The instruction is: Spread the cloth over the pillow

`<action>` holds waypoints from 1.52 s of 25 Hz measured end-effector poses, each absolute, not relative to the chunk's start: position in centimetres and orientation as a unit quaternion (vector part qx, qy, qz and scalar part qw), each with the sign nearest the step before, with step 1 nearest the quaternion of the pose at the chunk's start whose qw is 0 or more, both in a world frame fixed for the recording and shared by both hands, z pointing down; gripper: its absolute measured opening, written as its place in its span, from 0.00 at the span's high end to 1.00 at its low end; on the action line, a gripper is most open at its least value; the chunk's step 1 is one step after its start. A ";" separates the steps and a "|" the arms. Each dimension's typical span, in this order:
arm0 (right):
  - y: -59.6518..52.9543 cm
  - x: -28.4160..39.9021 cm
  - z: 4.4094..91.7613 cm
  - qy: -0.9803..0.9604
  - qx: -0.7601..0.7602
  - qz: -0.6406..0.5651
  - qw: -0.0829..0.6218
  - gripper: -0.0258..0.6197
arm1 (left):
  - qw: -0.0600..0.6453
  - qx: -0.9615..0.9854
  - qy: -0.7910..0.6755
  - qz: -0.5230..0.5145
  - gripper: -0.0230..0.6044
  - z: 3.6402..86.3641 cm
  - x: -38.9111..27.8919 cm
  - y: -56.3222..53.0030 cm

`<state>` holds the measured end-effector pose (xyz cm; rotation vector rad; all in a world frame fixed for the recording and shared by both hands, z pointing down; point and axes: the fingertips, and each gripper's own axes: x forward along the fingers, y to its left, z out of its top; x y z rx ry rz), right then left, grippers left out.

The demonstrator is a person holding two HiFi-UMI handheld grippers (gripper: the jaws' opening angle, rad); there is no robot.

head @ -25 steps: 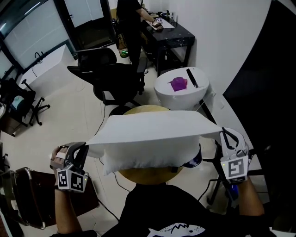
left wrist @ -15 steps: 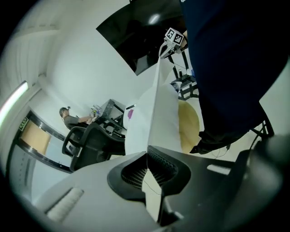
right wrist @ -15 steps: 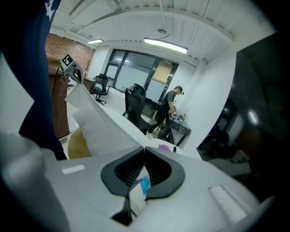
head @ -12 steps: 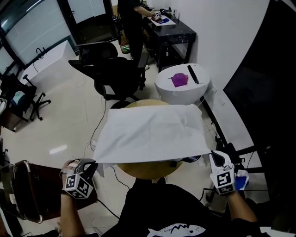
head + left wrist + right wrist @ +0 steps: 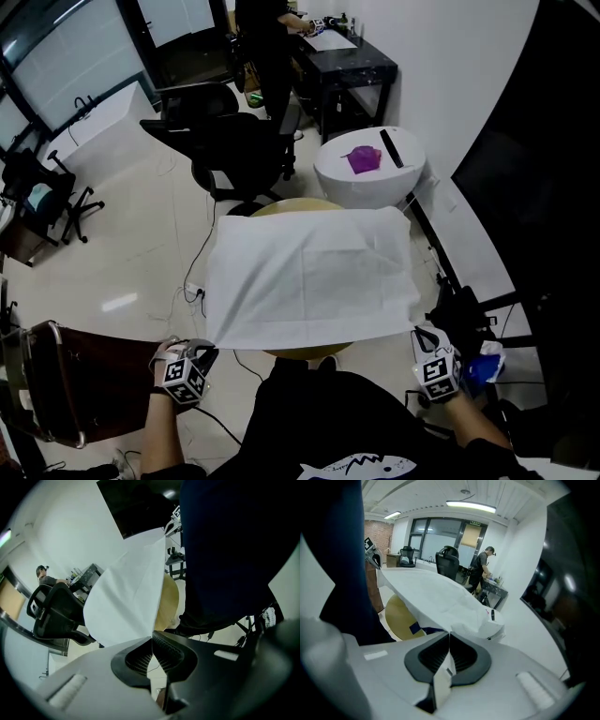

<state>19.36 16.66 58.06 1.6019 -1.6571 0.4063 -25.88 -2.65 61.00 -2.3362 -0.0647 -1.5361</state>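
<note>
A white cloth (image 5: 309,277) lies spread over the pillow on a round yellow table (image 5: 292,208); the pillow itself is hidden beneath it. My left gripper (image 5: 207,351) is shut on the cloth's near left corner, below the table edge. In the left gripper view the cloth (image 5: 126,597) runs up from the closed jaws. My right gripper (image 5: 419,334) is shut on the near right corner. The right gripper view shows the cloth (image 5: 436,595) stretching away, with its corner (image 5: 441,674) pinched between the pads.
A white round side table (image 5: 367,169) with a purple object (image 5: 362,160) stands beyond the yellow table. Black office chairs (image 5: 225,141) and a black desk (image 5: 342,70) with a person (image 5: 267,47) beside it are farther off. A dark stand (image 5: 464,314) is near my right gripper.
Both grippers have come down and toward me, pulling the cloth from a raised, stretched sheet down onto the pillow. The pillow, seen below the cloth before, is now covered.
</note>
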 end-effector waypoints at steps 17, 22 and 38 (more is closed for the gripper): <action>17.1 18.9 70.3 -0.635 0.585 0.229 0.449 0.94 | 0.123 -0.779 -0.051 -0.613 0.96 70.7 -24.7 -4.5; 16.2 19.3 71.8 -0.626 0.586 0.241 0.454 0.94 | 0.111 -0.771 -0.032 -0.627 0.96 71.9 -23.9 -5.7; 15.0 19.4 73.1 -0.612 0.592 0.261 0.455 0.94 | 0.058 -0.777 -0.021 -0.627 0.91 71.0 -23.9 -6.0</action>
